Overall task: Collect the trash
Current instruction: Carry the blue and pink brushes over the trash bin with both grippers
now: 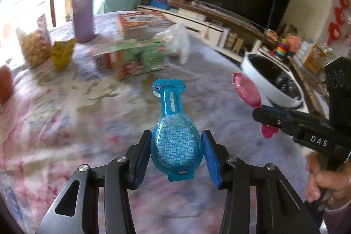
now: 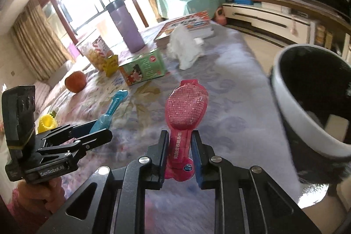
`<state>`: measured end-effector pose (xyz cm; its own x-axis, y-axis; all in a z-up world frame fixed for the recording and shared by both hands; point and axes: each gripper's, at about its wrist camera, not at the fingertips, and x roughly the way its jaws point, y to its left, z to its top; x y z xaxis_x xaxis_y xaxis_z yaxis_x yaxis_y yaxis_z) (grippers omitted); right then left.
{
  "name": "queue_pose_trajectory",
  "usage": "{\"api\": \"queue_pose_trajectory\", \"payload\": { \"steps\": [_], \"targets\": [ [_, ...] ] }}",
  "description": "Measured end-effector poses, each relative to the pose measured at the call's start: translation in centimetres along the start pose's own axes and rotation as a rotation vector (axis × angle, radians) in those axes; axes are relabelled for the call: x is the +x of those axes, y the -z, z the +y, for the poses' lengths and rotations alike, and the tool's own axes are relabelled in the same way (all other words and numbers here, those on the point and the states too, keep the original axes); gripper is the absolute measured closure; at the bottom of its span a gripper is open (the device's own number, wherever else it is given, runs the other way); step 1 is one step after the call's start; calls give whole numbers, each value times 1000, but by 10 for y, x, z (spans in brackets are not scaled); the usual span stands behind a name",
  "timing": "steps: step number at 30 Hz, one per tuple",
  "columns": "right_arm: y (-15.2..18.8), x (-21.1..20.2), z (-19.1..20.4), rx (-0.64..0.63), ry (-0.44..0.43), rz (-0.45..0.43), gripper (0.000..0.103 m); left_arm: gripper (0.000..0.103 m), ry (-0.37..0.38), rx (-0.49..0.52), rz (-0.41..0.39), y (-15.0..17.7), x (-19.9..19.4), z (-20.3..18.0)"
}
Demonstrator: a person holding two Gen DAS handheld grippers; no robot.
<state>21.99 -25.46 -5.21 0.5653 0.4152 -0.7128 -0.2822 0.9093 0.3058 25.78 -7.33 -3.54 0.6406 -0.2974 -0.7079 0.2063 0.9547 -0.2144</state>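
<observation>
Above the floral cloth [image 1: 54,124], each tool grips a bottle-shaped packet: left blue [image 1: 174,142], right pink [image 2: 185,117].

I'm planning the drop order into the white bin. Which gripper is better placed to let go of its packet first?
Right, probably. The right gripper, shut on the pink packet, has the white bin close beside it. The left gripper, holding the blue packet, sits farther from the bin.

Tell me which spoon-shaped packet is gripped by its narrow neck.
The pink packet, in the right gripper. The blue packet is held by its wide round end.
</observation>
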Motion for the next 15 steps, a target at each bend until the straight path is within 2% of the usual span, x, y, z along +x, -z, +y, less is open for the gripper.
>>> {"api": "queue_pose_trajectory", "payload": {
  "steps": [8,15],
  "targets": [
    [7,-38,-28,58,33,-53,82,58,65,59,10,-4,6,-35],
    [12,-61,-50,99,58,-89,82,58,91,101,11,-12,13,-62]
  ]
}}
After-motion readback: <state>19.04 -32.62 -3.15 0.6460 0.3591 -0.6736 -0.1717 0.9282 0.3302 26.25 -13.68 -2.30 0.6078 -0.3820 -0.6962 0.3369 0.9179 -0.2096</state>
